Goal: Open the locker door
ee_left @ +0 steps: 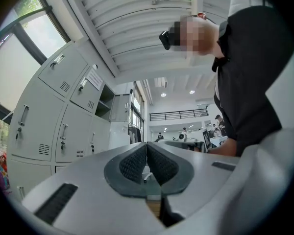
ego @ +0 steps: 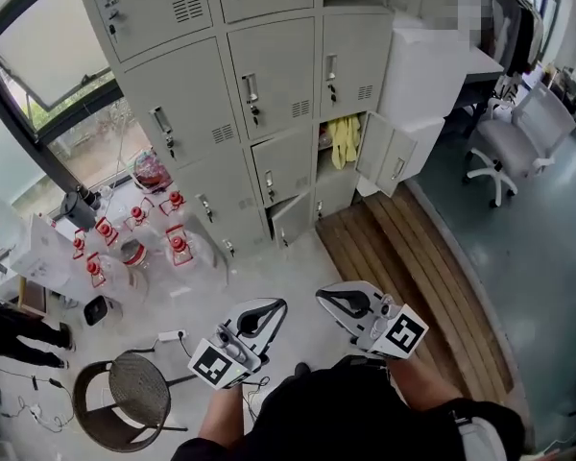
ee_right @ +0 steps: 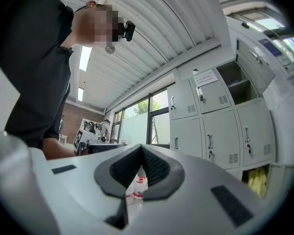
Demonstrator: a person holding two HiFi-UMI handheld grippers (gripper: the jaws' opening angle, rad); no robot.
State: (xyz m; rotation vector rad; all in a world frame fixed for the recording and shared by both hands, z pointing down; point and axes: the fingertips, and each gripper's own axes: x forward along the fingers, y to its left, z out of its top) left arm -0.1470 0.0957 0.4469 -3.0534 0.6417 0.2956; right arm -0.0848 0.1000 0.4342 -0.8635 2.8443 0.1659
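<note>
Both grippers are held close to the person's body, the left gripper [ego: 269, 310] and the right gripper [ego: 331, 299], each with jaws pressed together on nothing. Lockers [ego: 187, 113] stand well ahead; one door [ego: 389, 157] already hangs open beside a yellow cloth [ego: 344, 140]. For a closed door, one gripper should probably part its jaws before reaching a handle [ego: 251, 89], then pull squarely outward.

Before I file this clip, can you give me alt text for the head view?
Seen from above, a person holds a left claw and a right claw, both shut and empty, short of a wall of grey lockers. One low locker door stands wide open, with a yellow item hanging inside; red-capped bottles stand on the floor at left.
</note>
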